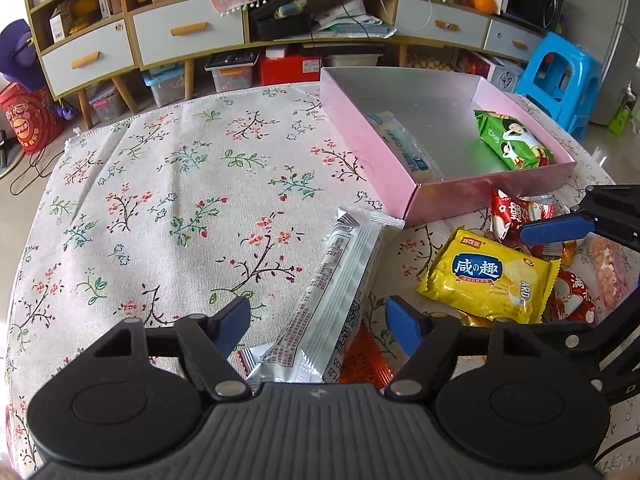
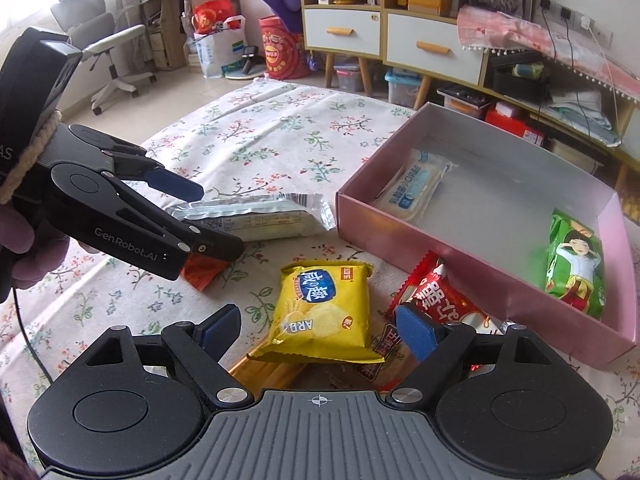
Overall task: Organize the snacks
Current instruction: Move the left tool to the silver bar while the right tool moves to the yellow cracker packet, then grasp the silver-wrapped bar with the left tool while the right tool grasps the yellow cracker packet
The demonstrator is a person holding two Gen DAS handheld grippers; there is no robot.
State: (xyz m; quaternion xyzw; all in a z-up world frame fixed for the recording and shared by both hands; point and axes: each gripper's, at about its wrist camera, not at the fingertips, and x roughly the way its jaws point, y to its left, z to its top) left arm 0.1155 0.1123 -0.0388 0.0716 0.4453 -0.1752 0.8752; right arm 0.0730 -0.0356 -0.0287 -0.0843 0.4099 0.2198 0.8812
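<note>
Straddling a silver snack packet [image 1: 336,304] on the floral surface [image 1: 160,200], the left gripper [image 1: 320,324] has its blue fingers [image 1: 234,322] apart on either side of it, pads clear of the wrapper. The right gripper [image 2: 320,330] is spread wide over a yellow cracker packet [image 2: 324,312], not gripping it. Red packets [image 2: 440,300] lie just right of it. At far right, the pink box [image 2: 480,280] holds a green packet [image 2: 576,264] and a pale blue packet [image 2: 416,180].
</note>
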